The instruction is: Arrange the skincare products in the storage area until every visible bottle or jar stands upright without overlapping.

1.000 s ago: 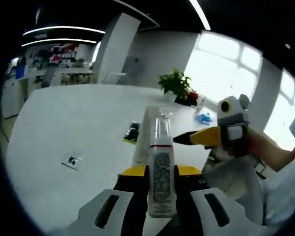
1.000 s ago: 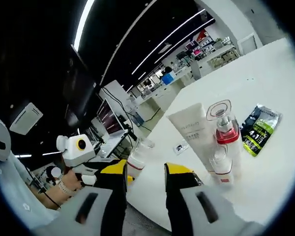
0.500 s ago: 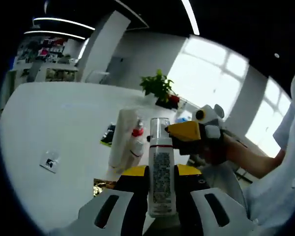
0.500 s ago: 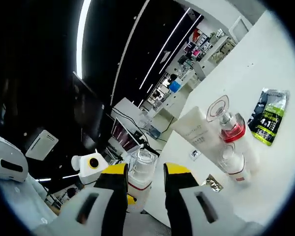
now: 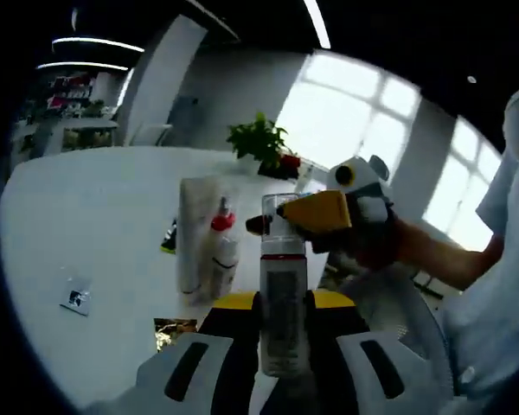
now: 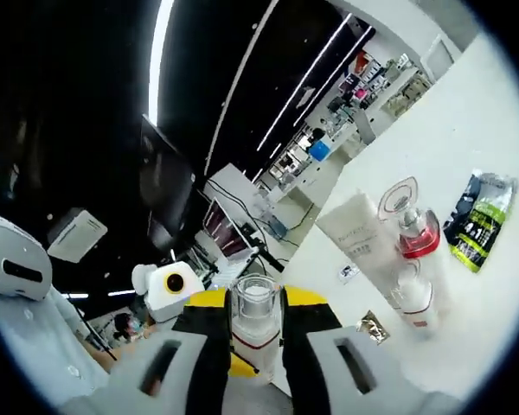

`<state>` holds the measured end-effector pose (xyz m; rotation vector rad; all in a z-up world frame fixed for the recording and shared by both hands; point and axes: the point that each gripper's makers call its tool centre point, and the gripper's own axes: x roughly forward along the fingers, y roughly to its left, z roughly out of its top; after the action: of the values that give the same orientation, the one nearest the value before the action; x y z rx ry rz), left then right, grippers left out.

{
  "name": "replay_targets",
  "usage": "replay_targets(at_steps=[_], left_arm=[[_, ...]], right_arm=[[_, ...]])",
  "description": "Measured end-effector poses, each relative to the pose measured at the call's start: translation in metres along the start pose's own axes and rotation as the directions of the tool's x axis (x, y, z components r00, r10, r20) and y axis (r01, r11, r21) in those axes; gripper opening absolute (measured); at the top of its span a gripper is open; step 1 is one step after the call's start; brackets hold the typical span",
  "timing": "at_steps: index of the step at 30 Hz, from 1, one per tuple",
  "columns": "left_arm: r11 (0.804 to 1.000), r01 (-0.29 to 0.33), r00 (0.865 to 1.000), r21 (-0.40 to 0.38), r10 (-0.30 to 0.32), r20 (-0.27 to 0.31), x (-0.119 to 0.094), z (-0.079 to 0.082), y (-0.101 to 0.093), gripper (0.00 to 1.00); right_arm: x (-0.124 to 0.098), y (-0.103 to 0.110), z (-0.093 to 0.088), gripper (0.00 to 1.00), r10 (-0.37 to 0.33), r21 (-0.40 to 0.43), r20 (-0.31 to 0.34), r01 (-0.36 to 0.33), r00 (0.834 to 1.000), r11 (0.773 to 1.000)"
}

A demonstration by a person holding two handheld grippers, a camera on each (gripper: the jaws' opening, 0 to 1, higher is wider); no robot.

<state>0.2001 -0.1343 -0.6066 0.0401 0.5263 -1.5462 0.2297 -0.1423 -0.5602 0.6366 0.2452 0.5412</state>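
Standing on the white table (image 5: 86, 207) — cream tube (image 5: 190, 238) beside red-collared bottle (image 5: 224, 251); being clamped upright in the left gripper (image 5: 285, 320) — clear-capped bottle (image 5: 284, 294), its cap being pinched by the right gripper (image 6: 256, 324).

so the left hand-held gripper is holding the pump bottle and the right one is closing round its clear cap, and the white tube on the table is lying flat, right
Not quite: the white tube is standing upright on the table, beside the red-collared bottle, as the left gripper view shows. The rest holds: the left hand-held gripper holds the pump bottle, and the right hand-held gripper has its jaws on either side of the clear cap.
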Motion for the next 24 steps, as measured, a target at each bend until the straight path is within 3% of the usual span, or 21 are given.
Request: replay_targets(at_steps=[7,15,19,24], left_arm=[[0.993,-0.026,0.996,0.113,0.035,-0.08,0.007,-0.012,0.005,0.21],[0.969,-0.067,0.983,0.237,0.104,-0.149,0.019,-0.028,0.015,0.2],[0.963,-0.068,0.981,0.262,0.113,-0.16,0.026,-0.033,0.016,0.2],[0.944,-0.064,0.976,0.323,0.127,-0.178,0.035,-0.037,0.021,0.21]], right_arm=[[0.006,0.0,-0.009,0.21,-0.06,-0.175,-0.078,0.046,0.995,0.983],[0.009,-0.004,-0.015,0.21,-0.127,-0.379,-0.113,0.075,0.985,0.922],[0.007,-0.008,-0.018,0.21,-0.157,-0.435,-0.126,0.088,0.979,0.896],[0.004,-0.017,-0.02,0.21,-0.184,-0.46,-0.127,0.107,0.975,0.881]])
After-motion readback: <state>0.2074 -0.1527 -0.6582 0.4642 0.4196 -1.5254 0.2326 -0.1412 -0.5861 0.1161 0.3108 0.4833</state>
